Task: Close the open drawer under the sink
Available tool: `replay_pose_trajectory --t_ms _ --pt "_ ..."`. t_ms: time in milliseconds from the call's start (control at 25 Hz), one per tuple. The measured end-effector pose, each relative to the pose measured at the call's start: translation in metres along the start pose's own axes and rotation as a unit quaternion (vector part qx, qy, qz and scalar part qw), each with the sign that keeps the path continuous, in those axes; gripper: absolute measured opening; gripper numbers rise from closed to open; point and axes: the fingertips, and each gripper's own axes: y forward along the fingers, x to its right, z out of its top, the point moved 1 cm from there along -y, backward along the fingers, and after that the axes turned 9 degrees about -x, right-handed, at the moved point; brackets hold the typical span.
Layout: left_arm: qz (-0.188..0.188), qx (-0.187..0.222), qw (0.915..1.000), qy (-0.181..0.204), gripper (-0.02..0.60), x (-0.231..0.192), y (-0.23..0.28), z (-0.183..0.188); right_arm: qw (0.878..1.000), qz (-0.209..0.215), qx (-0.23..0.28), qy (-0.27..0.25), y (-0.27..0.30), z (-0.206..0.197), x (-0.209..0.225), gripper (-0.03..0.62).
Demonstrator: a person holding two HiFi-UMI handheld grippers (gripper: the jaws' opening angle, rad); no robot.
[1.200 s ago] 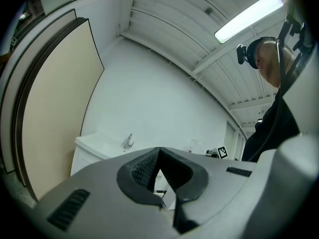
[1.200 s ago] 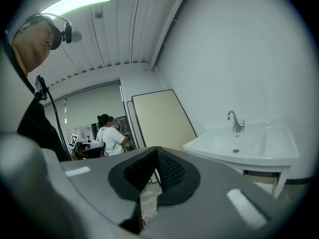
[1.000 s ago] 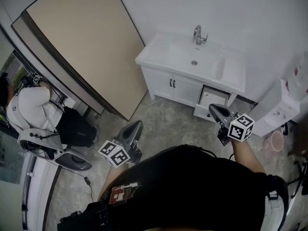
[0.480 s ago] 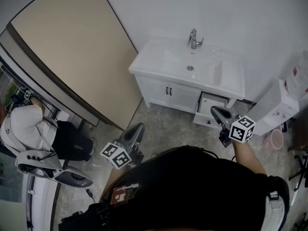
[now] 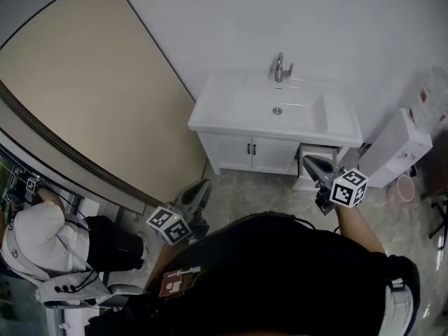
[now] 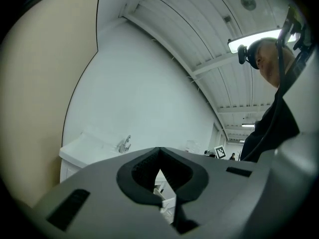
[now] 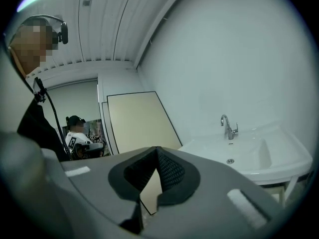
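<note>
Two grippers hang level nearest the person, both clenched on nothing: the left gripper low at the left, the right gripper just before the drawer. That drawer stands pulled out at the right end of the white cabinet, under the sink. It probably runs on slides, rigid and fairly light; a square push on its flat front should do, no grasp needed

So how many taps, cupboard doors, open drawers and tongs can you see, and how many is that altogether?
Tap: 1
Cupboard doors: 2
Open drawer: 1
Tongs: 2, the left tongs and the right tongs
Total: 6
</note>
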Motion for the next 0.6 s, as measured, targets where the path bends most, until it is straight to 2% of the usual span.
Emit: replay_pose_trajectory --t_ms 160,280,600 --pt "-0.003 -0.014 0.9999 -0.004 -0.009 -0.042 -0.015 0.013 1.000 -0.007 0.000 0.002 0.041 0.001 -0.015 -0.009" --pt "-0.003 -0.008 0.9999 -0.009 -0.009 -0.068 -0.022 0.019 1.000 -0.013 -0.008 0.006 0.060 -0.001 -0.016 -0.009" --pt "0.013 -0.005 0.9996 -0.025 -0.009 -0.110 -0.018 0.023 1.000 -0.008 -0.020 0.008 0.103 0.011 0.003 -0.009"
